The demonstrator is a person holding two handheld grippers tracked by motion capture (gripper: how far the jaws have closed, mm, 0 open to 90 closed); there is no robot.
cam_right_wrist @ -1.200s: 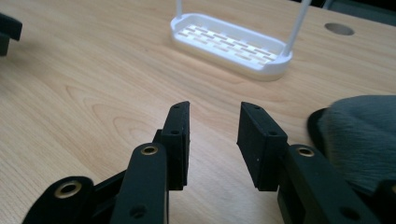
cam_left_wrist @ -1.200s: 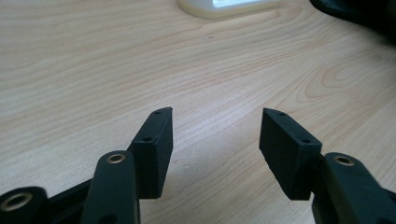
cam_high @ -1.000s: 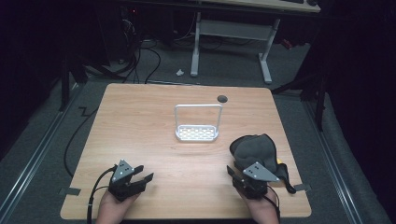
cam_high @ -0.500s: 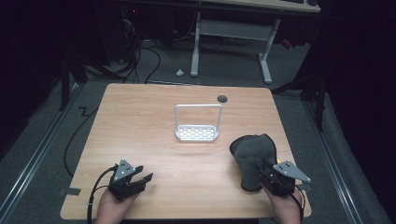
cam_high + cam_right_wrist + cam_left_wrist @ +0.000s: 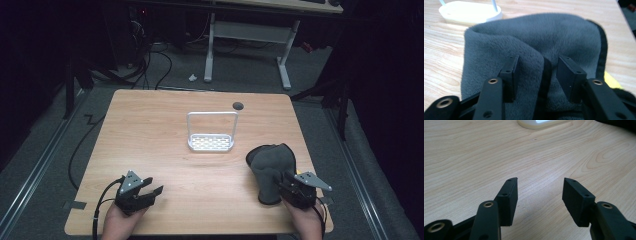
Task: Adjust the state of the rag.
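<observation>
A small white rack [image 5: 211,142] with a tall loop handle is standing in the middle of the wooden table [image 5: 150,130]. Nothing is lying in the rack. A grey fuzzy cloth [image 5: 270,162] is lying in a heap at the right side of the table, near the front edge and a little apart from the rack.

The right gripper [image 5: 286,186] is sitting at the near end of the cloth. In the right gripper view its jaws are standing apart, with a fold of the cloth [image 5: 531,42] rising between them. That close view is also showing a bit of something yellow [image 5: 611,81] peeking out beside the cloth.

The left gripper [image 5: 150,191] is resting low at the front left, well apart from the cloth. The left gripper [image 5: 540,192] is pointing at bare wood with its jaws spread wide and holding nothing.
</observation>
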